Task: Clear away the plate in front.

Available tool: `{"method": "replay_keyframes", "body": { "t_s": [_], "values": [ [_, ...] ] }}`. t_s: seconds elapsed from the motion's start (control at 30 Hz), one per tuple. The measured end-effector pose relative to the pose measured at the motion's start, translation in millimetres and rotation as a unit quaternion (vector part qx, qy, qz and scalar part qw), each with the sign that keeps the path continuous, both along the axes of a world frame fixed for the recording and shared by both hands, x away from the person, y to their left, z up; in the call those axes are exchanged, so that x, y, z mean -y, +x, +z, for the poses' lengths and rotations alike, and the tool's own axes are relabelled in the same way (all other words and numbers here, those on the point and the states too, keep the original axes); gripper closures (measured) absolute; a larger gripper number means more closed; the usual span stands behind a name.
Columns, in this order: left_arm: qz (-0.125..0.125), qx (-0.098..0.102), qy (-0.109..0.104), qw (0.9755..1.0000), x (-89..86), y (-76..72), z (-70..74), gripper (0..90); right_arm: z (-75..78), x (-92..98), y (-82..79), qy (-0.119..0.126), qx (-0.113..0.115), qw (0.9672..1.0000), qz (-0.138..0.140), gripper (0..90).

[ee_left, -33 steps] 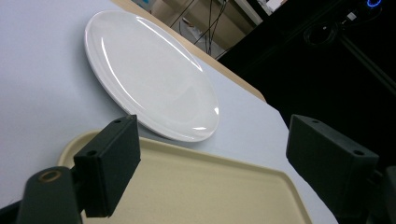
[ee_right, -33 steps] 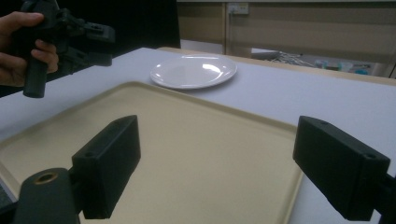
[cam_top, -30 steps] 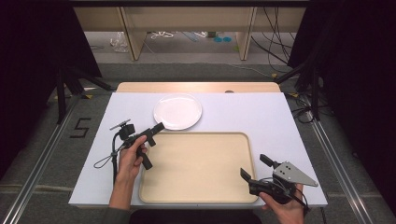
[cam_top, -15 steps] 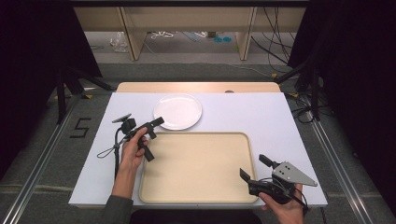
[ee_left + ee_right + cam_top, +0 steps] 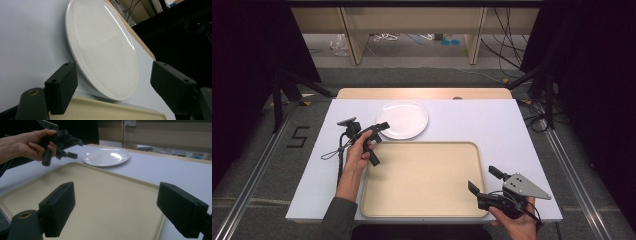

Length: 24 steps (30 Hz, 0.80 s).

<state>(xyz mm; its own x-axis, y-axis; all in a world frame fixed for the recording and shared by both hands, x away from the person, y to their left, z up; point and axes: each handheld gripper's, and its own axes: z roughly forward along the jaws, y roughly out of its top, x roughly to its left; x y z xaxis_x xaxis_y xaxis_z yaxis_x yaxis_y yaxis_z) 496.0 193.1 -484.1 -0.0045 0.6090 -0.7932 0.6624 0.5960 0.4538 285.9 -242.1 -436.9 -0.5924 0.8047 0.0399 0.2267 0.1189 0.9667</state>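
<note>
Left tongs [image 5: 379,131], left of frame centre in the high view, jaws wide and empty, having just closed slightly; tips just at the near-left rim of the round white ceramic plate [image 5: 402,119], rim framed between the jaws in the left gripper view. Right tongs [image 5: 484,180], lower right, jaws wide, empty, over the corner of the rectangular beige plastic tray [image 5: 424,180]. Both rest on the white worktop [image 5: 497,125].

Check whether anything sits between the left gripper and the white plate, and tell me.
Nothing visible does. The left gripper, jaws open, sits just short of the white plate, with bare table between them; in the left gripper view the plate's near rim lies between the open jaws, untouched.
</note>
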Motion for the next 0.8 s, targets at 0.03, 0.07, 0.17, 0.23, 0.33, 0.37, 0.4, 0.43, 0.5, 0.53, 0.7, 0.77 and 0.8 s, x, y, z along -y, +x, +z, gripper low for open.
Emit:
{"method": "replay_keyframes", "body": {
  "t_s": [0.03,0.07,0.17,0.23,0.33,0.37,0.4,0.43,0.5,0.53,0.7,0.77,0.8],
  "values": [
    [0.000,-0.002,0.000,1.0000,-0.1,1.4,0.4,21.3,-0.1,0.2,0.1,0.000,0.002,1.0000,0.001,16.1],
    [0.001,-0.004,-0.002,1.0000,-0.1,2.8,0.8,21.3,-0.1,0.2,0.1,0.000,0.002,1.0000,0.001,16.1],
    [0.009,-0.015,-0.005,0.9998,-1.1,6.5,1.7,21.5,-0.5,0.1,0.5,0.001,0.001,1.0000,0.000,16.1],
    [0.014,-0.019,-0.008,0.9997,-0.7,9.7,1.3,21.7,-0.5,-0.2,0.2,0.001,0.000,1.0000,0.000,16.1],
    [0.011,-0.030,-0.002,0.9995,0.4,14.1,1.1,21.9,-0.2,-0.1,0.0,0.000,-0.002,1.0000,-0.001,16.2],
    [0.015,-0.030,-0.004,0.9994,1.9,16.7,0.4,22.1,0.3,-0.4,-1.8,0.001,-0.016,0.9999,-0.004,16.2],
    [0.017,-0.035,-0.002,0.9992,2.4,18.2,0.5,22.2,0.1,-1.7,-2.5,0.011,-0.024,0.9997,0.001,16.3],
    [0.015,-0.038,0.000,0.9992,2.8,19.5,0.1,22.2,0.1,-1.7,-2.5,0.011,-0.024,0.9997,0.001,16.3],
    [0.020,-0.042,-0.002,0.9989,3.7,21.9,-0.4,22.5,0.1,-1.7,-2.4,0.012,-0.023,0.9997,0.001,16.3],
    [0.024,-0.041,-0.006,0.9988,4.1,23.1,-1.1,22.6,0.0,-1.6,-2.4,0.012,-0.023,0.9997,0.001,16.3],
    [0.039,-0.052,-0.007,0.9978,2.3,25.4,-4.4,23.2,0.6,-0.5,-2.8,0.007,-0.026,0.9996,0.000,16.3],
    [0.034,-0.065,0.000,0.9973,1.1,26.6,-6.2,23.9,0.7,-0.8,-2.8,0.007,-0.025,0.9997,0.000,16.3],
    [0.036,-0.066,-0.009,0.9972,1.6,27.4,-7.4,24.4,1.7,0.1,-3.7,0.000,-0.030,0.9995,-0.001,16.3]
  ]
}}
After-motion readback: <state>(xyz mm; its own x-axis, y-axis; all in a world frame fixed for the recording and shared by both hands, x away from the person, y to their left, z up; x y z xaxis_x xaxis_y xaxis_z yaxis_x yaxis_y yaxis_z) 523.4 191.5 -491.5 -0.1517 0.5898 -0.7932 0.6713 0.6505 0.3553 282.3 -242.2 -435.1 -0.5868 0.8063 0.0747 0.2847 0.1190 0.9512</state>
